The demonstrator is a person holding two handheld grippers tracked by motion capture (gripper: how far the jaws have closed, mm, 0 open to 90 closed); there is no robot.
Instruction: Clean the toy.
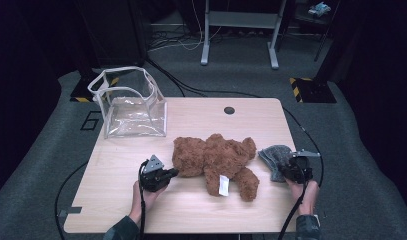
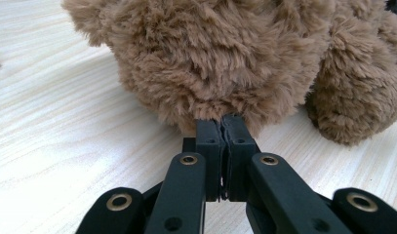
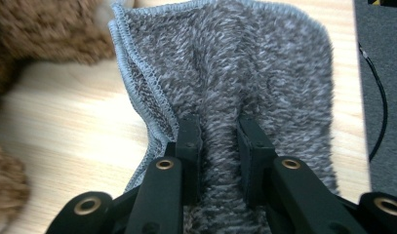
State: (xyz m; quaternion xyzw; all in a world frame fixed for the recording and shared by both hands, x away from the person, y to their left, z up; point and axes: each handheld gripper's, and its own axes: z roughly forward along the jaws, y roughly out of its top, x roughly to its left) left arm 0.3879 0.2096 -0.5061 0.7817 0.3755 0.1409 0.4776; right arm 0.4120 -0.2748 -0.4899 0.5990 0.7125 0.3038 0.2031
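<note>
While the brown teddy bear (image 1: 216, 161) lies sprawled near the middle of the worktop (image 1: 191, 210), it is taken as the landmark for everything else. The left tongs (image 1: 175, 172) are seen at the bear's left end in the high view, held by a hand (image 1: 143, 194) coming from the worktop's near edge. In the left gripper view the jaws are pressed almost together, and a tuft of the bear's (image 2: 225, 58) fur is pinched between the fingertips (image 2: 208, 134). To the right of the bear, just beside its raised limb, a grey fleecy cloth (image 1: 277, 157) is spread on the wood. The right tongs (image 1: 287, 171) are set on the near edge of that cloth. In the right gripper view the jaws are drawn narrow, and a raised fold of the cloth (image 3: 225, 87) is gripped between the pads (image 3: 188, 136). A white tag (image 1: 223, 184) is seen on the bear's near side. Beyond the bear, towards the far left corner, a clear plastic bag (image 1: 133, 102) with a white rim is stood open and upright, well apart from the bear.
</note>
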